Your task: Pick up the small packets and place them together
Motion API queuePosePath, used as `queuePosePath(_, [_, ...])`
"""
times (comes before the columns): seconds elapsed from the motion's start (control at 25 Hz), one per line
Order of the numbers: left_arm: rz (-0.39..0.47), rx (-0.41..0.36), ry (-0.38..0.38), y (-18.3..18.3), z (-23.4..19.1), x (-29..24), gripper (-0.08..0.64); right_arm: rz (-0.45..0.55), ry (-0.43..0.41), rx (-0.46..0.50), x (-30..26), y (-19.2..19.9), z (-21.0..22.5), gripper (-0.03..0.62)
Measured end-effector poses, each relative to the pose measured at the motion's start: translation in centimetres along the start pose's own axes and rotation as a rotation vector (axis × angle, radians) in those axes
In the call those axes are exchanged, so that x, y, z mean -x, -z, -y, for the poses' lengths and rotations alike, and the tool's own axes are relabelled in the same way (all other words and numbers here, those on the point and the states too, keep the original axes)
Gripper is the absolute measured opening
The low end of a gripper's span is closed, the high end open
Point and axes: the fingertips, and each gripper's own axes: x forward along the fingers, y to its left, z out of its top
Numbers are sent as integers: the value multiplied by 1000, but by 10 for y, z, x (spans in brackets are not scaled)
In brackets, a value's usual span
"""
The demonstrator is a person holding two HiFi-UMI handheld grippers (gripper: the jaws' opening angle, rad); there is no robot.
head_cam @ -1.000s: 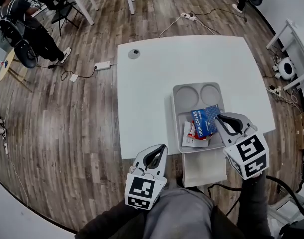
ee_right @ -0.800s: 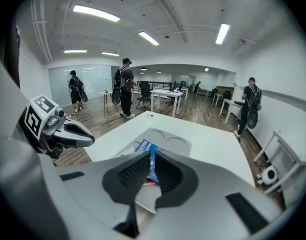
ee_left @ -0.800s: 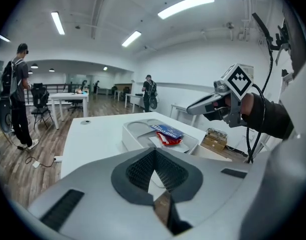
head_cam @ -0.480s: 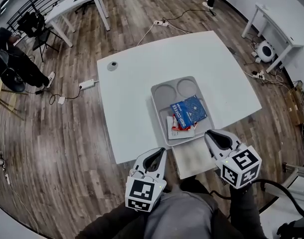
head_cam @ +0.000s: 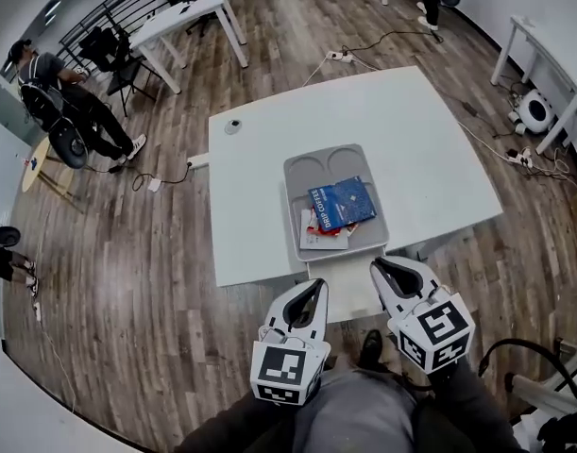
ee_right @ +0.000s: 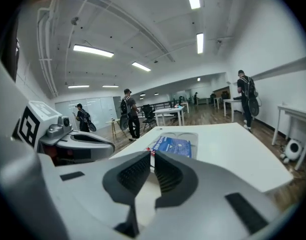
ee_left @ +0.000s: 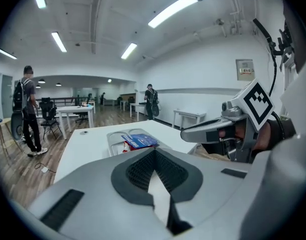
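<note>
Lying in the large compartment of the grey tray (head_cam: 292, 196), the blue coffee packet (head_cam: 340, 202) is seen overlapping a red and white packet (head_cam: 322, 235), which is partly covered by it. Both are judged to be light, thin and bendable, with slick printed faces, so a pinch across a flat face is likely to slide off. A sealed edge or a free corner is judged the better place to be gripped. The blue packet's corner at the near end of the tray is exposed and could be nipped first, since the lower packet is pinned beneath it. Little harm from squeezing is expected, though the contents may shift. The left gripper (head_cam: 316, 288) and the right gripper (head_cam: 379, 268) are held well short of the tray's near end, each with its jaws pressed together on nothing.
</note>
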Motion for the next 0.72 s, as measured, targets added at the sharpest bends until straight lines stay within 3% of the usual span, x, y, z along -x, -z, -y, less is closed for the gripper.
queuePosePath(0.2, [13, 38, -95, 5, 18, 11, -5, 11, -107, 27, -1, 18, -9, 6])
queuePosePath(0.32, [14, 54, -182, -6, 17, 37, -5, 19, -198, 43, -1, 9, -33, 6])
queuePosePath(0.72, [-1, 47, -29, 6, 5, 38, -5, 30, -140, 36, -20, -7, -60, 6])
